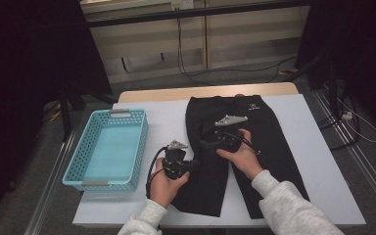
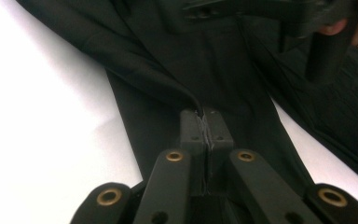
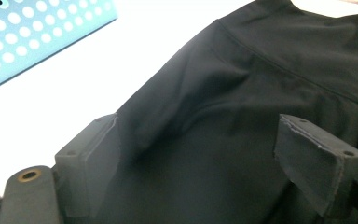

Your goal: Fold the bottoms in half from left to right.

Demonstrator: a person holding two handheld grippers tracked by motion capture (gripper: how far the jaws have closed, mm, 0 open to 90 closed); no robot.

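Observation:
Black trousers (image 1: 269,132) lie flat on the white table cover, waist at the far end and legs toward me. My left gripper (image 1: 196,164) is at the inner edge of the left leg. In the left gripper view it (image 2: 206,122) is shut, with a thin fold of the trousers (image 2: 168,60) pinched between its pads. My right gripper (image 1: 205,143) hovers just beyond it over the upper left leg. In the right gripper view it (image 3: 205,154) stands open, wide apart above the cloth (image 3: 261,70), the pads not pressing on it.
A light blue plastic basket (image 1: 81,147) sits on the left part of the table, with its perforated wall (image 3: 28,37) in the right gripper view. White cover (image 1: 318,161) lies bare to the right of the trousers. Cables run across the floor beyond the table.

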